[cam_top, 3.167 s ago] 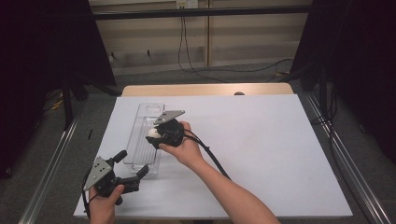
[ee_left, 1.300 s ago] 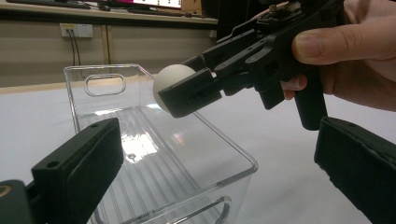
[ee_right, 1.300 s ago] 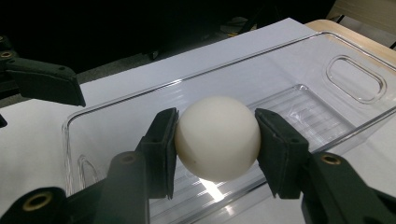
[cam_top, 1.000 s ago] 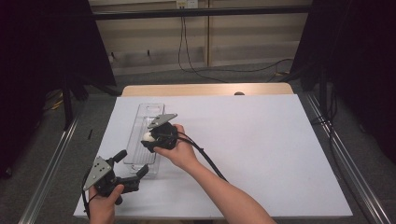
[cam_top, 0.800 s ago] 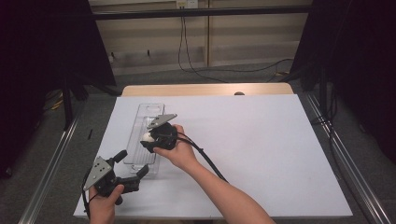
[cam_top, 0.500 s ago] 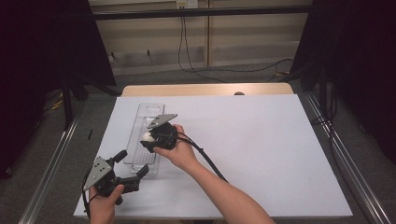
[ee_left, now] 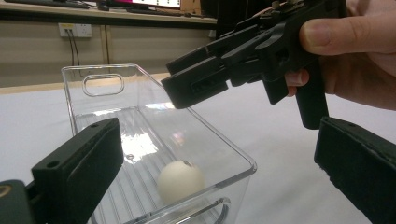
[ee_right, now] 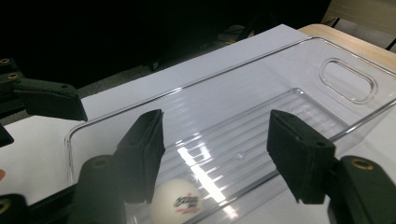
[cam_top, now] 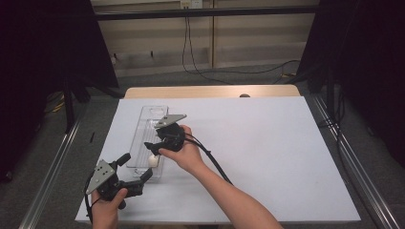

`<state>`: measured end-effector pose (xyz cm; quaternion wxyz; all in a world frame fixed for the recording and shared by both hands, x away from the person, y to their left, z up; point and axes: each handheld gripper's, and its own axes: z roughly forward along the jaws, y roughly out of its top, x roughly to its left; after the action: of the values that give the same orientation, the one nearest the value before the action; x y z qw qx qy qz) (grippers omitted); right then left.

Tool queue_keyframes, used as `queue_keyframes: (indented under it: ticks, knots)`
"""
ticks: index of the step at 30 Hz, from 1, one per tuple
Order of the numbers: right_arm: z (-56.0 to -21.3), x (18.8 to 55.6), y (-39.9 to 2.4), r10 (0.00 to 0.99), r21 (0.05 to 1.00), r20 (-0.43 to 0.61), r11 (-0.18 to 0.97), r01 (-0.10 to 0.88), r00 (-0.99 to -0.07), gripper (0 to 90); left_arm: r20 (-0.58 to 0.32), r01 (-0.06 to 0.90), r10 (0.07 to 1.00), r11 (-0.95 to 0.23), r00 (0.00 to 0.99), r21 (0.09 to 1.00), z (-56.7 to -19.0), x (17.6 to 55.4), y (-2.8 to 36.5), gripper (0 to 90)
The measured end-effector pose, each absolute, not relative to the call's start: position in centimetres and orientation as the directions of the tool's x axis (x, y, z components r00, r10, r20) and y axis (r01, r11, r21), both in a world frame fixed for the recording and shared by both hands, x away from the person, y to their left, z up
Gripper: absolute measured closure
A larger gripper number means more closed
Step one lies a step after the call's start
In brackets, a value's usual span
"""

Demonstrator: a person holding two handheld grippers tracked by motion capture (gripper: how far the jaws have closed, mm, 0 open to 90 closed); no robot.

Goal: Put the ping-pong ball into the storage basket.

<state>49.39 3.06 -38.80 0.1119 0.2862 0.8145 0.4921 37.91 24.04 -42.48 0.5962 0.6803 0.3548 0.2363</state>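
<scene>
In clear bin [cam_top: 143, 125]; ball [cam_top: 153, 161] below right hand-held gripper [cam_top: 152, 147]; jaws just opening, empty

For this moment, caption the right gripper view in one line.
Right gripper, open, above a clear plastic bin with a white ball on its ribbed floor.

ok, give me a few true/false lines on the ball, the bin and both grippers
1. The white ball lies inside the clear bin. True.
2. The right gripper is clamped on the ball. False: its jaws have just been opening and stand apart above the bin, with the ball below them on the bin floor.
3. The left gripper is open, at the bin's near end. True.
4. The bin is tipped on its side. False: it sits flat on the white table, open side up.
5. The ball rests at the bin's far end, by the handle cutout. False: it lies at the near end.
</scene>
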Motion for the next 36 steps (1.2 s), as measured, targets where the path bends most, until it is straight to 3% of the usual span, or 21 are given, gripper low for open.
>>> queue_keyframes:
  ticks: [25, 36]
  knots:
    - [-38.1, 48.7, -0.6, 0.594, 0.891, 0.105, 0.299, 0.341, -0.797, 15.2, -0.102, 0.206, 0.765, -0.04, 0.636, 0.978, -42.5, 37.9, 23.9, 1.4]
    - [-38.1, 48.4, -2.2, 0.597, 0.895, 0.109, 0.289, 0.339, -0.795, 12.4, -0.098, 0.205, 0.765, -0.045, 0.637, 0.978, -42.5, 37.8, 24.0, 1.4]
